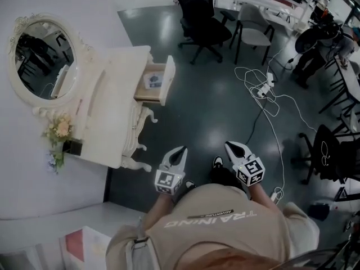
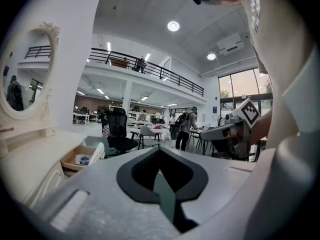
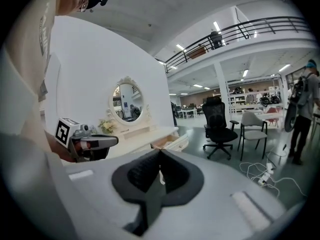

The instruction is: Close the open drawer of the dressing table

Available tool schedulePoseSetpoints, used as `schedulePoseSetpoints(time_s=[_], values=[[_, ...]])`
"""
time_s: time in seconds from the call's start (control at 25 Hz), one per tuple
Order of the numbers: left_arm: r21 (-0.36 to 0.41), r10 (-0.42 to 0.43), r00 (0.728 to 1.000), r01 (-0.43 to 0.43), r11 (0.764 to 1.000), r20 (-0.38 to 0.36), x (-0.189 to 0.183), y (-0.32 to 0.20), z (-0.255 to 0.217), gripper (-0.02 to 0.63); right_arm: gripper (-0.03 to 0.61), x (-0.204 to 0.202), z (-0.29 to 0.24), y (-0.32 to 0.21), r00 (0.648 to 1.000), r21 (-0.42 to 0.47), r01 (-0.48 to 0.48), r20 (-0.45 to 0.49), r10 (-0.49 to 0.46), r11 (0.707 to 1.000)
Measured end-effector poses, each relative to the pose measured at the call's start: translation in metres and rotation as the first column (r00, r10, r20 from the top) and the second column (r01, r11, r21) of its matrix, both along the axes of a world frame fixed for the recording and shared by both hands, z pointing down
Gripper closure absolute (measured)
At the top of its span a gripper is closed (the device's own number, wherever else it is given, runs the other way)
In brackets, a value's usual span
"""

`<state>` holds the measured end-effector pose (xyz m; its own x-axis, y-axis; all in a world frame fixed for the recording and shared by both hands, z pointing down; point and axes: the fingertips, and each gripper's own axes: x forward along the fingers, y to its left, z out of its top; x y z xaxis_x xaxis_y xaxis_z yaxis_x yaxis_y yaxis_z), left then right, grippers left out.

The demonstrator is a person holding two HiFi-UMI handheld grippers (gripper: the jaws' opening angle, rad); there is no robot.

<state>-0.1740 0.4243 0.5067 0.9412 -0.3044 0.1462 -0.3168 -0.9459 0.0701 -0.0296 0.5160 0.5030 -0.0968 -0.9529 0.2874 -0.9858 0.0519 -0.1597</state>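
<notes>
The white dressing table (image 1: 115,111) stands at the left against the wall, with an oval mirror (image 1: 40,58). Its drawer (image 1: 156,82) is pulled out to the right and holds a small white item. The drawer also shows in the left gripper view (image 2: 82,157) and in the right gripper view (image 3: 172,142). My left gripper (image 1: 180,151) and right gripper (image 1: 230,147) hang side by side over the dark floor, well short of the drawer. Both are shut and hold nothing, with the jaws meeting at a point in the left gripper view (image 2: 160,149) and the right gripper view (image 3: 160,151).
A small flower pot (image 1: 61,133) sits on the table's near end. A black office chair (image 1: 203,20) and a grey chair (image 1: 254,34) stand beyond the drawer. White cables and a power strip (image 1: 263,89) lie on the floor at right, near a black chair (image 1: 326,152).
</notes>
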Motion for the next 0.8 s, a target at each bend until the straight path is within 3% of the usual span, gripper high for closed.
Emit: schedulePoseSetpoints(time_s=[0.16, 0.32, 0.4, 0.6, 0.8], values=[[0.004, -0.003, 1.0, 0.003, 1.0, 0.011, 0.031, -0.017, 0.0, 0.614, 0.575, 0.033, 0.022, -0.005, 1.0, -0.037, 0.001, 0.019, 0.0, 0.999], [0.053, -0.014, 0.999, 0.011, 0.999, 0.051, 0.075, -0.051, 0.004, 0.614, 0.575, 0.074, 0.036, -0.038, 0.999, -0.046, 0.04, -0.025, -0.041, 0.998], [0.038, -0.037, 0.997, 0.034, 0.999, 0.072, 0.096, -0.067, 0.006, 0.614, 0.575, 0.094, 0.04, -0.058, 0.997, -0.046, 0.071, -0.013, -0.072, 0.996], [-0.007, -0.101, 0.992, 0.102, 0.995, 0.078, 0.178, -0.092, 0.002, 0.614, 0.575, 0.178, 0.049, -0.096, 0.99, -0.048, 0.141, 0.02, -0.14, 0.989], [0.09, -0.151, 0.984, 0.143, 0.986, 0.093, 0.268, -0.111, -0.007, 0.614, 0.575, 0.257, 0.051, -0.132, 0.973, -0.053, 0.23, 0.022, -0.229, 0.972]])
